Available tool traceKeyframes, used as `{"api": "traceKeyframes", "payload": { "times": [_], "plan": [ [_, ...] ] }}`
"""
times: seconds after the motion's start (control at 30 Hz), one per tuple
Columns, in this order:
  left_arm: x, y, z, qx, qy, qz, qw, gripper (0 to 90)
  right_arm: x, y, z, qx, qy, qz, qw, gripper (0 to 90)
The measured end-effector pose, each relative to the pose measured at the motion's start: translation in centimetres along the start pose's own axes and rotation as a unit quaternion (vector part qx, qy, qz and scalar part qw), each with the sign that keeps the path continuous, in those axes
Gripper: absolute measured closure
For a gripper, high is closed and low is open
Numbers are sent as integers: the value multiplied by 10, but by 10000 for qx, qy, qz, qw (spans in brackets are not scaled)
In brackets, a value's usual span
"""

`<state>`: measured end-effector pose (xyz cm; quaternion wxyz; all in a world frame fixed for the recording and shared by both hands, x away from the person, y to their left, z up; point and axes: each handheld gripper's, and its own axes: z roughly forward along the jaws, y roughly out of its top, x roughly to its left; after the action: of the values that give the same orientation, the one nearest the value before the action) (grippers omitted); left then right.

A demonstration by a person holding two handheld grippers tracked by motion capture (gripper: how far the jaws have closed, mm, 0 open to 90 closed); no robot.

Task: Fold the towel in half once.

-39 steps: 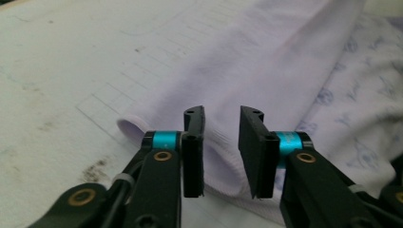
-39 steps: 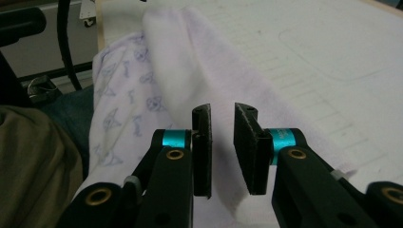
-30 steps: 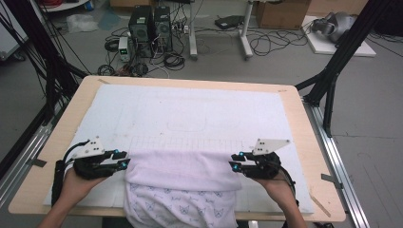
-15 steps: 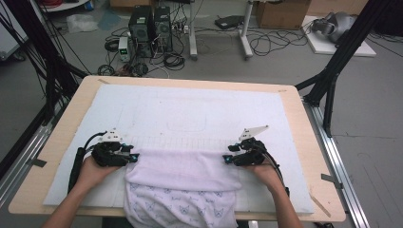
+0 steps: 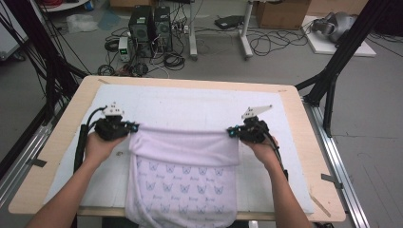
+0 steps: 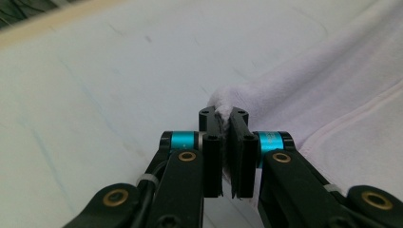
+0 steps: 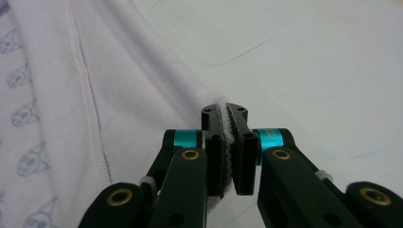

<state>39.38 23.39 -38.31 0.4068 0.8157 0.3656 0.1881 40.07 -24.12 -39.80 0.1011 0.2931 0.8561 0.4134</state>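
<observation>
At the left of the high view, my left gripper (image 5: 134,127) has just closed its fingers (image 6: 212,156) on the left corner of the folded edge of the pale pink towel (image 5: 183,175). In the left gripper view only a small nub of cloth pokes up between them, so the bite looks shallow. If I pull outward or forward too hard, that corner could slip free and the fold would sag on that side.

The towel lies across the middle and lower middle of the frame on the white mat (image 5: 190,104) that covers the surface (image 5: 57,156). Its folded edge is stretched between my two hands, and its butterfly-printed part hangs over the near edge.

At the right, my right gripper (image 5: 231,131) has likewise just closed, pinching the other corner between its fingers (image 7: 244,156); a thin line of cloth shows there. If one hand travels faster than the other, I judge the edge would skew and wrinkle.
</observation>
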Motion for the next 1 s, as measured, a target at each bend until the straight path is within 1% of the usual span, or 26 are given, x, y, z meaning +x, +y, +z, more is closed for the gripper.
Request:
{"api": "traceKeyframes", "payload": {
  "times": [0.03,0.13,0.23,0.27,0.3,0.33,0.37,0.4,0.43,0.47,0.5,0.57,0.6,0.63,0.67,0.7,0.73,0.77,0.8,0.83,0.87,0.93,0.97,1.0],
  "plan": [
    [5,13,0,-10,104,37,9999,850,-5,9,-3,-39,-45,19,10000,864],
    [18,53,-1,-100,335,114,9993,850,-18,41,-13,-160,-311,-153,9993,864],
    [27,91,-6,-262,538,204,9980,849,-29,74,-26,-205,-549,-243,9980,864],
    [30,100,-8,-346,582,217,9975,849,-33,83,-31,-261,-606,-268,9975,864],
    [32,106,-8,-383,574,215,9974,848,-36,90,-35,-292,-622,-231,9974,863],
    [35,108,-6,-359,574,212,9975,842,-39,95,-37,-338,-671,-241,9969,861],
    [37,106,-1,-256,580,151,9979,812,-43,97,-37,-352,-709,-238,9966,837],
    [38,103,4,-67,661,106,9977,733,-46,97,-34,-345,-761,-199,9963,733],
    [40,96,8,17,671,53,9977,666,-49,95,-30,-322,-807,-65,9962,672],
    [42,88,11,30,601,-22,9982,652,-52,91,-26,-292,-660,77,9974,652],
    [43,80,13,52,549,-66,9985,641,-54,85,-21,-266,-578,129,9979,638],
    [44,63,14,71,421,-158,9990,619,-49,73,-14,-199,-611,45,9979,602],
    [44,56,15,108,322,-204,9992,611,-47,66,-11,-166,-558,94,9983,596],
    [43,49,15,148,260,-219,9993,597,-45,60,-8,-115,-466,126,9988,568],
    [41,42,14,120,189,-209,9995,584,-44,56,-4,108,-344,220,9991,537],
    [39,36,13,80,91,-222,9997,580,-40,50,-3,104,-335,163,9993,544],
    [36,30,11,40,-7,-216,9998,576,-34,44,-3,30,-390,70,9992,550],
    [32,25,10,26,-67,-220,9997,573,-29,38,-2,9,-367,100,9993,550],
    [28,19,9,-13,-127,-201,9997,562,-24,32,-2,-15,-214,171,9996,550],
    [23,12,7,-46,-190,-155,9997,558,-18,26,-2,-80,-167,143,9997,550],
    [18,6,5,-46,-214,-98,9997,558,-11,19,-2,-45,-149,76,9999,551],
    [9,-7,1,-60,-308,-15,9995,555,2,5,-4,-59,-60,27,10000,554],
    [3,-14,-1,-31,-322,51,9995,556,7,-1,-4,0,-18,-8,10000,554],
    [-2,-20,-4,-64,-375,75,9992,555,13,-7,-6,5,28,-7,10000,554]
  ]
}}
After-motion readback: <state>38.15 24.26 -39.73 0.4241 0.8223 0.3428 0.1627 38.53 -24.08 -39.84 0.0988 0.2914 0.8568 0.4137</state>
